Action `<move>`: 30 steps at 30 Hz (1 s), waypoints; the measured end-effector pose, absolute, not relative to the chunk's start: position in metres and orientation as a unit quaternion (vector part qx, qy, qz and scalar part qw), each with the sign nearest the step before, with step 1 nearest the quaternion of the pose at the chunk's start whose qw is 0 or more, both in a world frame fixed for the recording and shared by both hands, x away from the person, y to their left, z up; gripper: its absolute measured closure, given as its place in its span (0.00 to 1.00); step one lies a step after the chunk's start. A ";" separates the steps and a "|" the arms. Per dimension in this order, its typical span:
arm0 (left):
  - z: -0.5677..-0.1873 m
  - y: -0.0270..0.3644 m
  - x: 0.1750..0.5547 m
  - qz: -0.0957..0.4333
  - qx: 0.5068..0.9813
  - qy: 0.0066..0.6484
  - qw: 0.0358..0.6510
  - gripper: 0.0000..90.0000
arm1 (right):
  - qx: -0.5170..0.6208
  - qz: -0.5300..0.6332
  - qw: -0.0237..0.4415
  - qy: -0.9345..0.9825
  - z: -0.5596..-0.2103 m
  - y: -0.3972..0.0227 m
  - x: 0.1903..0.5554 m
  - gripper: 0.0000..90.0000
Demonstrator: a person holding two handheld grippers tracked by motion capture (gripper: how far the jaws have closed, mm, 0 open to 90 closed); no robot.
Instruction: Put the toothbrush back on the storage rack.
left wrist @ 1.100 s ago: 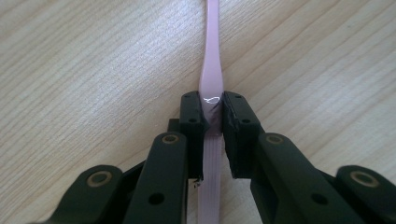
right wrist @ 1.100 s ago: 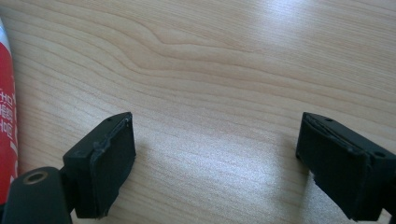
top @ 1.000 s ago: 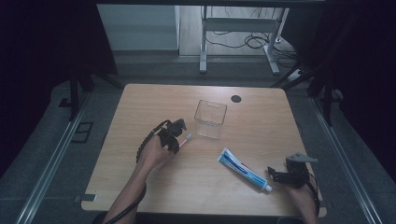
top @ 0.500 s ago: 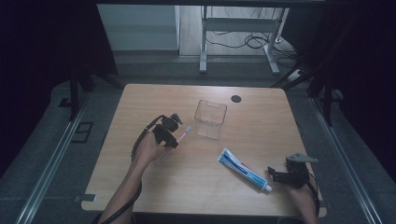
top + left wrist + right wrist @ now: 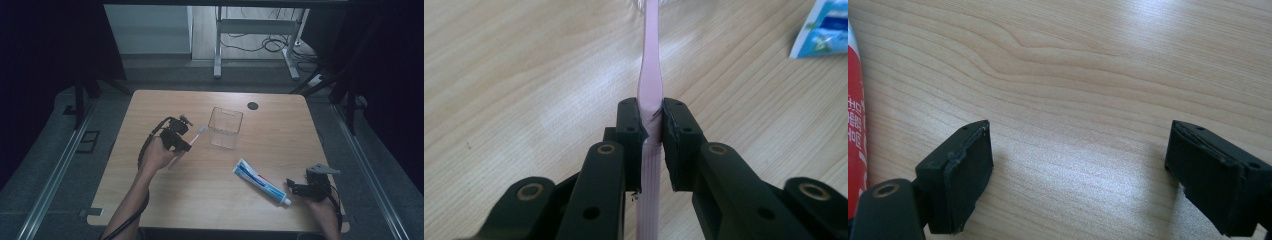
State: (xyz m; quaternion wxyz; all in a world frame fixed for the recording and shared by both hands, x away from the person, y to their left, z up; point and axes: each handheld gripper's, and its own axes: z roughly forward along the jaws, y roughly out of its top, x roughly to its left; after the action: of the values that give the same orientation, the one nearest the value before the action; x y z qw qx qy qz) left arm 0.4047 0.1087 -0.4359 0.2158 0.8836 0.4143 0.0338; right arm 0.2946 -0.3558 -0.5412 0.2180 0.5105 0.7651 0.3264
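Observation:
My left gripper point(image 5: 182, 142) is shut on a pink toothbrush point(image 5: 192, 140), lifted off the table just left of a clear plastic cup point(image 5: 225, 127). In the left gripper view the pads clamp the pink toothbrush point(image 5: 649, 90) at its handle, with my left gripper point(image 5: 651, 120) pointing the brush head away toward the cup. A blue and white toothpaste tube point(image 5: 260, 181) lies on the table at the front right. My right gripper point(image 5: 296, 189) rests near the tube's cap end, its jaws open over bare wood point(image 5: 1078, 150), with the toothpaste tube point(image 5: 854, 115) at its left edge.
The wooden table point(image 5: 280, 130) has a black round hole cover point(image 5: 253, 105) near its far edge. Beyond the table stand a metal frame point(image 5: 255, 30) and cables on the floor. Dark curtains flank both sides.
My left gripper has risen and moved right toward the clear cup, carrying the toothbrush. The right gripper has stayed where it was.

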 end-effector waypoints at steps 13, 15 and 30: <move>-0.413 0.108 0.408 0.062 0.880 0.401 0.247 0.88 | 0.511 0.327 0.218 0.764 -0.541 -0.356 0.295 0.13; -0.409 0.108 0.409 0.066 0.879 0.399 0.254 0.88 | 0.511 0.327 0.218 0.764 -0.541 -0.356 0.295 0.13; -0.389 0.097 0.420 0.105 0.868 0.383 0.299 0.88 | 0.511 0.327 0.218 0.764 -0.541 -0.356 0.295 0.13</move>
State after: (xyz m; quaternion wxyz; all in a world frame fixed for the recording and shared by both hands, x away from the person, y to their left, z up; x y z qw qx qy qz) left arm 0.4197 0.0967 -0.3886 0.2993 0.8678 0.3825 0.1048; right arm 0.2946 -0.3557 -0.5412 0.2182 0.5112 0.7644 0.3266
